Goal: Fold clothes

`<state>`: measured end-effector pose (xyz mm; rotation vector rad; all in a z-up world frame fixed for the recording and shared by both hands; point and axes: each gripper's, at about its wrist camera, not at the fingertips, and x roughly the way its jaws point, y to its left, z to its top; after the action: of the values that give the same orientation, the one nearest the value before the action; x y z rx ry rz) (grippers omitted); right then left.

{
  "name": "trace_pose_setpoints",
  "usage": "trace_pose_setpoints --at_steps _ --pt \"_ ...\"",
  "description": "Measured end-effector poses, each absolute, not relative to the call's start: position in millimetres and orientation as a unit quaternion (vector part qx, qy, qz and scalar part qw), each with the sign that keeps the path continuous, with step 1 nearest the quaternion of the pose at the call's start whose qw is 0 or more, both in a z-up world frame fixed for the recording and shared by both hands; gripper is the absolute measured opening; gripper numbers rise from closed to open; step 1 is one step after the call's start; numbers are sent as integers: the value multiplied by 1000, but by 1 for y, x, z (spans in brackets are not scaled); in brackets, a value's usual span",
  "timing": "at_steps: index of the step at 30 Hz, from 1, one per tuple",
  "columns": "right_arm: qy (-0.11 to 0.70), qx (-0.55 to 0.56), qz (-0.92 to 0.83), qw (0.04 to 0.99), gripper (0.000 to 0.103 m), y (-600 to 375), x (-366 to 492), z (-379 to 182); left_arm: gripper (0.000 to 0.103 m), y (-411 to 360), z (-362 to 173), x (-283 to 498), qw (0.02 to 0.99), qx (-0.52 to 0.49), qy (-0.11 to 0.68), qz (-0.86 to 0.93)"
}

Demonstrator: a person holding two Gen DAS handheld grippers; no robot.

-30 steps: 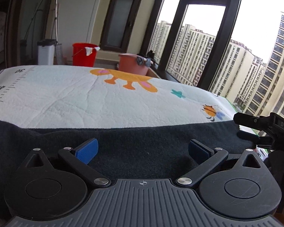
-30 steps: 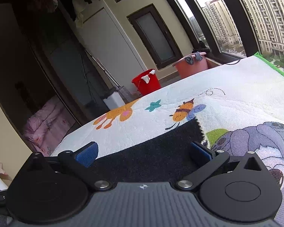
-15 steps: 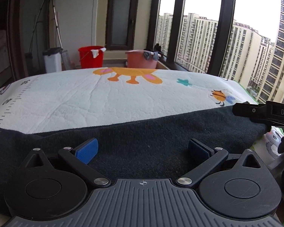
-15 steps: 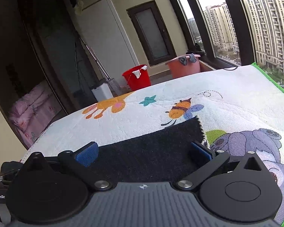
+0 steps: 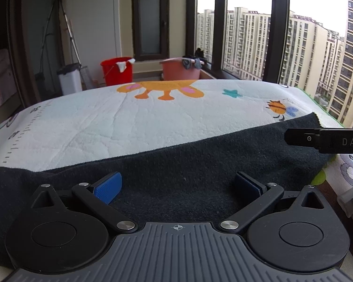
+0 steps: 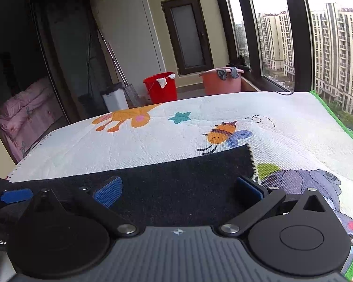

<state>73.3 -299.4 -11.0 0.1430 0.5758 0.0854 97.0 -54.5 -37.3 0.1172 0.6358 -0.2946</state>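
A dark charcoal cloth lies flat along the near edge of a white cartoon-print mat. My left gripper hovers low over the cloth's left half, open, blue pads wide apart with nothing between them. In the right wrist view the same cloth ends at a zigzag-cut right edge near a bee print. My right gripper is open above that end of the cloth. Part of the right gripper's body shows at the right of the left wrist view, and a blue pad of the left gripper shows at the far left.
The mat has a green border at its right side, next to tall windows. Beyond the mat's far edge stand a red bucket, a pink basin and a white bin. Pink bedding lies at the left.
Both cameras have levelled out and swung, so the mat sits squarer in view. The cloth has stayed flat, and both grippers have stayed open above it.
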Motion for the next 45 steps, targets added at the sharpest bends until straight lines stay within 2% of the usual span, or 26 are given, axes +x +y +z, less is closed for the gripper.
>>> trace_pose_setpoints --at_steps 9,45 --pt "299 -19 33 953 103 -270 72 -12 103 -59 -34 95 938 51 312 -145" --pt "298 3 33 954 103 -279 70 -11 103 -58 -34 95 938 50 313 -144"
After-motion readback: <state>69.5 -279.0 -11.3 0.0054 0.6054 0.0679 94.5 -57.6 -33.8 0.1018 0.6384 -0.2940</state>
